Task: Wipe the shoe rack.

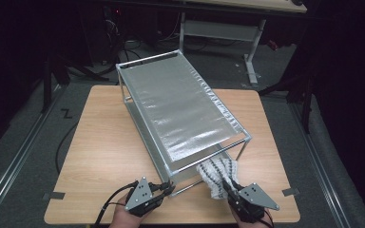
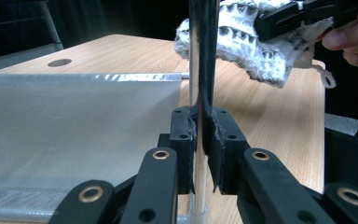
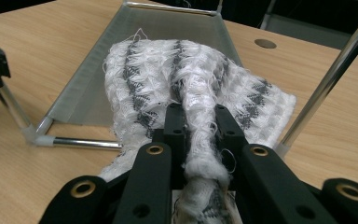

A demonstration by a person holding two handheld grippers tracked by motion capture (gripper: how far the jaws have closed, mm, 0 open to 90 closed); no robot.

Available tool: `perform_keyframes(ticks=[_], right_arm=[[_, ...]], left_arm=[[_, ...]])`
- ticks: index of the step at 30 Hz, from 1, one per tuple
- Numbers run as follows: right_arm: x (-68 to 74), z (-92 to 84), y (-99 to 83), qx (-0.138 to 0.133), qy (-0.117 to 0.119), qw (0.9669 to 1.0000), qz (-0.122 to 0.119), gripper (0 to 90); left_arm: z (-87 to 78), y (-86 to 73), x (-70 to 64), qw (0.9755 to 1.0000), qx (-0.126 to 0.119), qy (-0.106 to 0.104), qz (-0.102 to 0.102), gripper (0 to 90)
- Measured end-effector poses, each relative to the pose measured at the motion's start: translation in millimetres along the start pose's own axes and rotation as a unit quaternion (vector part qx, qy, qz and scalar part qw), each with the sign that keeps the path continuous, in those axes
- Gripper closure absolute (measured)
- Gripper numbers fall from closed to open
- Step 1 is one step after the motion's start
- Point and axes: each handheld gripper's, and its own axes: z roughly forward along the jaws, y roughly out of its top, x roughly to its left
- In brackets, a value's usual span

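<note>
Soft, light knitted cloth (image 3: 191, 88), white with grey stripes, draped at the near right end of the two-tier metal rack (image 1: 180, 102), bunched in the closed right gripper (image 3: 200, 126). Left gripper (image 2: 199, 140) clamped on the rack's near upright post (image 2: 200, 70). Limp, snag-prone fabric, best pinched at a gathered fold.

Tabletop (image 1: 104, 142): light wood, square with rounded corners, a round hole near a far corner.
Rack (image 1: 180, 102): two-tier metal frame with grey mesh shelves, standing diagonally across the middle.
Cloth (image 1: 218, 175): white and grey knit, lying at the lower shelf's near end.
</note>
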Motion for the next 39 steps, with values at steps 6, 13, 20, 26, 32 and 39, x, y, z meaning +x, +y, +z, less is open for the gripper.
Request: perform_keyframes(ticks=[6, 13, 20, 26, 32, 39], right_arm=[[-6.9, 15.0, 12.4, -0.008, 0.009, 0.9998, 0.014, 79.1], [-1.4, 33.8, 40.4, -0.026, 0.021, 0.9994, -0.002, 79.1], [-23.2, 22.9, 38.8, -0.045, -0.015, 0.9986, 0.022, 79.0], [-51.2, 8.5, 40.3, -0.069, -0.063, 0.9942, 0.053, 79.0], [-61.7, 8.2, 42.9, -0.074, -0.083, 0.9922, 0.057, 79.0], [-62.8, 11.0, 45.8, -0.075, -0.087, 0.9921, 0.051, 79.0]], left_arm=[[0.1, -0.1, -0.1, 1.0000, 0.000, 0.000, -0.001, 80.6], [-0.9, 0.1, 1.1, 1.0000, 0.003, 0.002, 0.006, 80.5], [-1.3, -0.4, 0.8, 1.0000, 0.002, 0.003, 0.005, 80.6], [-1.7, -0.5, 0.4, 1.0000, 0.002, 0.005, 0.005, 80.5], [-2.9, -0.9, 0.4, 1.0000, 0.002, 0.007, 0.004, 80.6], [-2.8, -1.6, 0.6, 1.0000, 0.000, 0.006, 0.004, 80.6]])
